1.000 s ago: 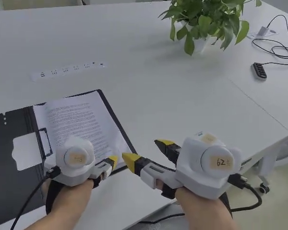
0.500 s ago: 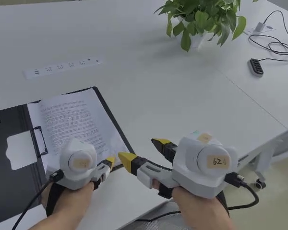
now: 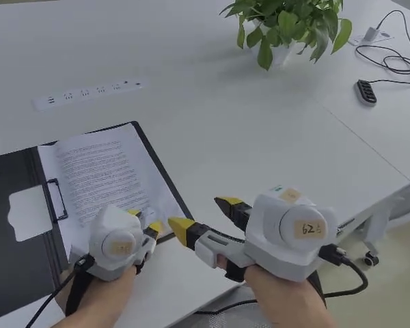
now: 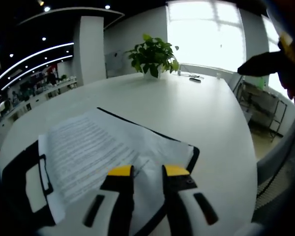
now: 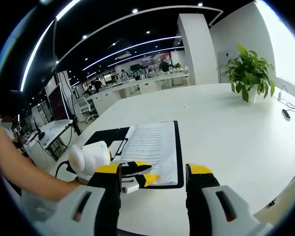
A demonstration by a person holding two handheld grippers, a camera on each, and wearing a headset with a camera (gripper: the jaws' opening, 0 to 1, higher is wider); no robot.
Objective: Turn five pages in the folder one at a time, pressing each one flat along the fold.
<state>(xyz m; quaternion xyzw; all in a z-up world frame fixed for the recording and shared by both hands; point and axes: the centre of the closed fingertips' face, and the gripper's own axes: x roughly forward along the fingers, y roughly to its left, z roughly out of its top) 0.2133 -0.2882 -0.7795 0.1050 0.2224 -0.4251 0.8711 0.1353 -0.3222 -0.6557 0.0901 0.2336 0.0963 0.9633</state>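
White office table (image 3: 225, 137), open-plan room w/ ceiling lights behind.

Nearest me, my left gripper (image 3: 145, 220) sits at the near right corner of the top page (image 3: 102, 178). Its jaws are a narrow gap apart, and in the left gripper view (image 4: 148, 171) I see paper through the gap, nothing pinched yet. My right gripper (image 3: 202, 214) hovers just off the folder's right edge over bare table, jaws spread wide, empty.

The folder (image 3: 17, 263) lies open and flat in front of me. The printed stack is on its right half, held by a clip (image 3: 55, 198) at the fold, w/ black cover to the left.

I judge this as the start of a page turn: catching the corner. To do it well, I should:
- slide one left jaw under the top sheet only, then close gently. Thin paper, so two sheets may come up together.
- lift low and swing it left over the fold w/o tugging at the clip.
- bring the right gripper in to run down along the fold and flatten it.

Further off are a power strip (image 3: 89, 92), then a potted plant (image 3: 287, 27) and cables (image 3: 396, 61) at the far right.
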